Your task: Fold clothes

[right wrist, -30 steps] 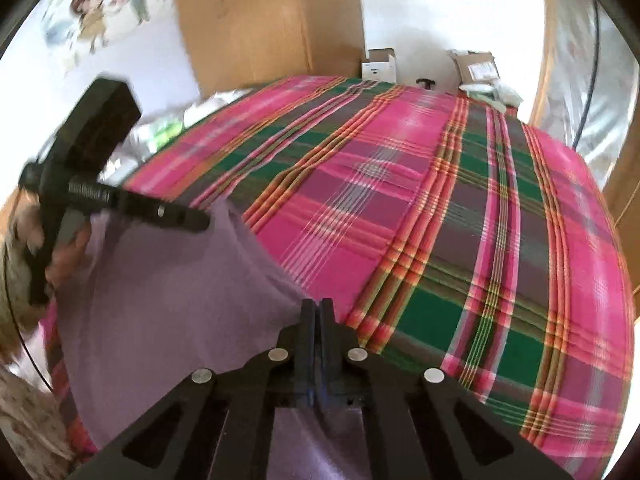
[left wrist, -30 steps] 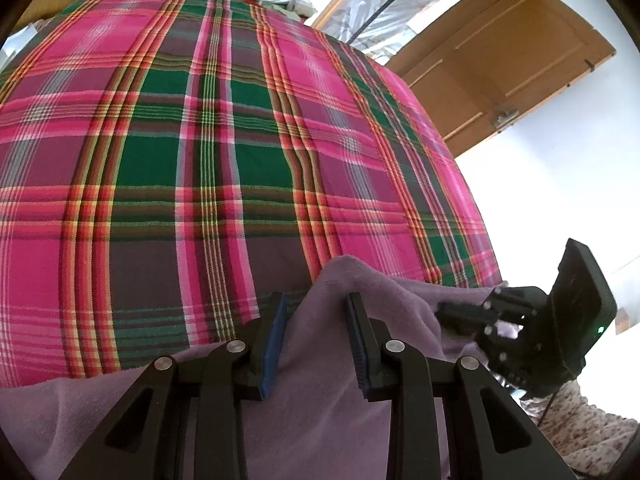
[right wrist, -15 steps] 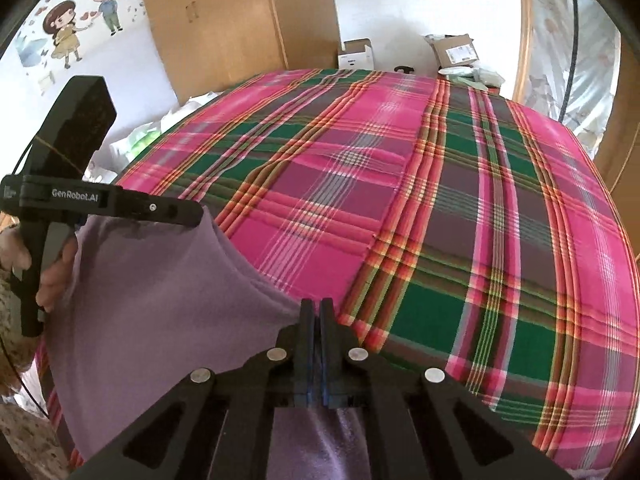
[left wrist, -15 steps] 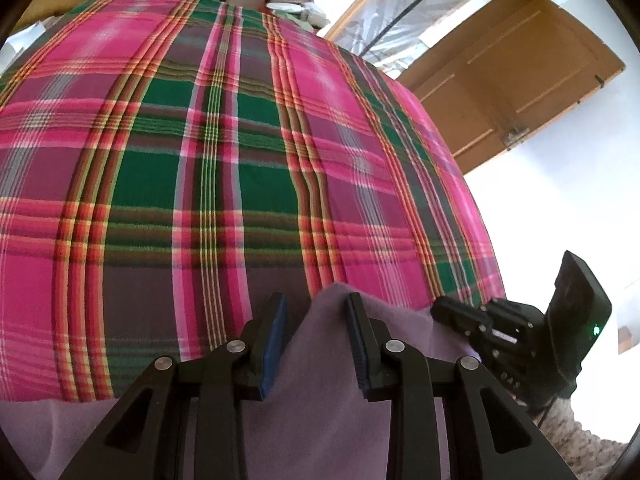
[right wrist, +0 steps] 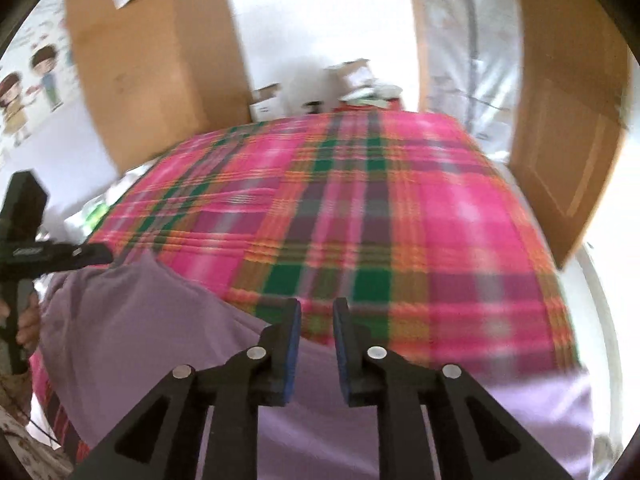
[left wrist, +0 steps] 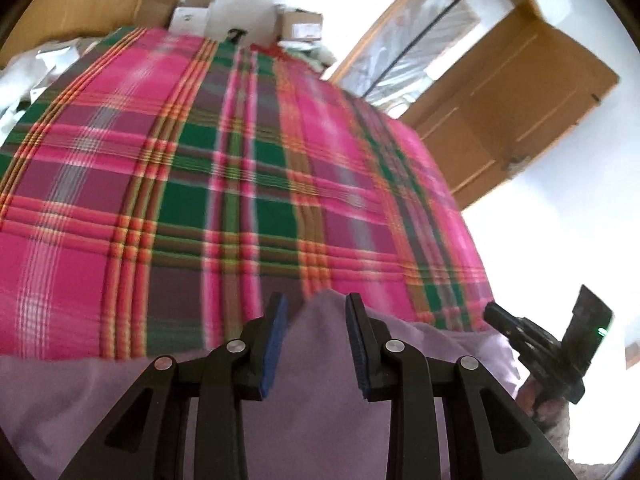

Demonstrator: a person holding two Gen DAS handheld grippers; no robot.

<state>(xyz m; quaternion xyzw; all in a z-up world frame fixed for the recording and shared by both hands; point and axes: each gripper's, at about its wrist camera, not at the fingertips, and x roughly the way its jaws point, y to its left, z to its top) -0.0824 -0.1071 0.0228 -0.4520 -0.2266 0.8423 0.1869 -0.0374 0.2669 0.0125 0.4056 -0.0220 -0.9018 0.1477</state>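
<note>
Both the left gripper (left wrist: 314, 306) and right gripper (right wrist: 314, 312) gape, holding nothing, over the purple garment (right wrist: 132, 332) on blurred plaid bedspread (right wrist: 420, 216); far box labels unreadable.

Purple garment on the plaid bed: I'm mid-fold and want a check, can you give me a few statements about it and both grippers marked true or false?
1. The right gripper is clamped shut on the purple garment. False: its fingers stand apart with a gap between them.
2. The left gripper is open. True.
3. The garment lies near the close edge of the plaid bedcover. True.
4. The garment is folded into a neat square at the middle of the bed. False: it is spread loosely along the near edge.
5. A wooden door stands beyond the bed. True.
</note>
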